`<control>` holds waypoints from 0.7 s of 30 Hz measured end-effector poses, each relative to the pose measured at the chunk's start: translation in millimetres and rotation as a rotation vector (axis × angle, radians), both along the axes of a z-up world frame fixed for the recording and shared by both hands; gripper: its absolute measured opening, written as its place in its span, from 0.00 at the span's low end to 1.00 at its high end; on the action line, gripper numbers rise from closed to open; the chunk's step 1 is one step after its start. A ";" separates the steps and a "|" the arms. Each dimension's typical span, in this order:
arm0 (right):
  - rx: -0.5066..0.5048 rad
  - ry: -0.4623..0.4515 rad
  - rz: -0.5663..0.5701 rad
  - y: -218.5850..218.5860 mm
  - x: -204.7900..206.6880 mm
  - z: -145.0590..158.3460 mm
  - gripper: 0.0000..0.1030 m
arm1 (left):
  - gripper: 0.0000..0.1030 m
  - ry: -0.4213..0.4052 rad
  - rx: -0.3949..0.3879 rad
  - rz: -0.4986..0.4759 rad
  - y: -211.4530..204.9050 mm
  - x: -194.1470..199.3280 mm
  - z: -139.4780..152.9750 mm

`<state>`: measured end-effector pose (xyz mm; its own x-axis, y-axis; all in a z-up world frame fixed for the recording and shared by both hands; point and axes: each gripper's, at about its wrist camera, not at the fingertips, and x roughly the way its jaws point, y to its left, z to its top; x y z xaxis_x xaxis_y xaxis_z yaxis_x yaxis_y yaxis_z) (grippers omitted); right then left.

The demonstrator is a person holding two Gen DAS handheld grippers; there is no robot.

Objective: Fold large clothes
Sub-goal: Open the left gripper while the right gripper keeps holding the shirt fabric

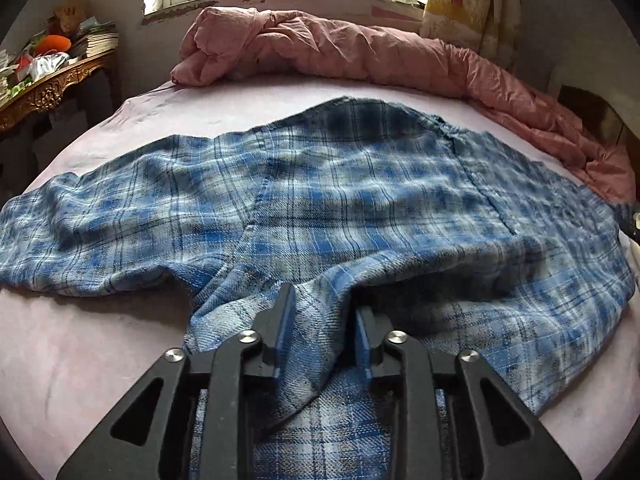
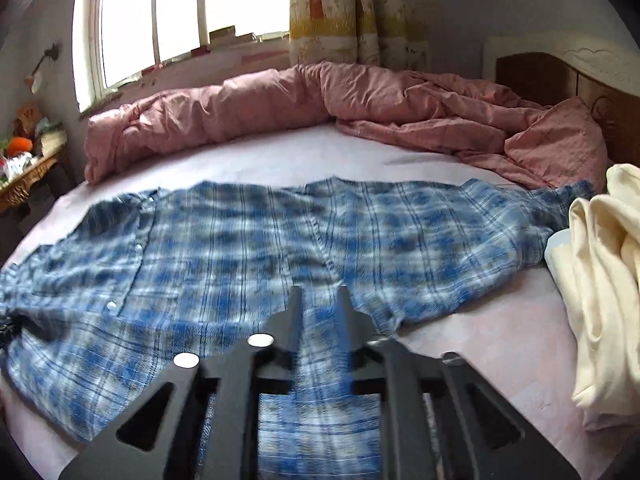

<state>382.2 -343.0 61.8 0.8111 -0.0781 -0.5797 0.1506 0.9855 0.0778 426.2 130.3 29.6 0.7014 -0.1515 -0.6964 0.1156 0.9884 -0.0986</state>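
A large blue plaid shirt [image 1: 340, 184] lies spread on the pink bed sheet [image 1: 80, 344], sleeves out to both sides. My left gripper [image 1: 324, 300] is shut on a bunched fold of the shirt near its lower edge, cloth pinched between the jaws. In the right wrist view the same shirt [image 2: 240, 232] lies flat with its button placket at the left. My right gripper [image 2: 320, 296] is shut on the shirt's near edge, plaid cloth running between its fingers. The picture is motion-blurred.
A rumpled pink duvet [image 1: 360, 52] lies along the far side of the bed under the window [image 2: 180, 12]. A cream garment pile [image 2: 604, 288] sits at the right. A cluttered gilt side table [image 1: 48, 80] stands at the left. A wooden headboard [image 2: 560, 76] is at the far right.
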 end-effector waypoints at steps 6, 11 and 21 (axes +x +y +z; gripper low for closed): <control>0.091 0.039 -0.028 -35.8 5.5 -4.3 0.64 | 0.79 -0.156 0.086 0.108 11.3 -14.1 30.8; 0.031 0.184 -0.030 -39.5 23.3 -37.1 0.63 | 0.82 -0.099 0.159 0.188 22.7 -3.0 22.1; -0.069 0.133 -0.045 -29.3 23.0 -36.6 0.03 | 0.82 -0.022 0.082 0.173 34.1 3.0 12.6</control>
<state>405.2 -372.3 25.2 0.7224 -0.1559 -0.6737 0.1994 0.9798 -0.0130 429.2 164.4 42.2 0.7269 0.0292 -0.6861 -0.0552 0.9983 -0.0161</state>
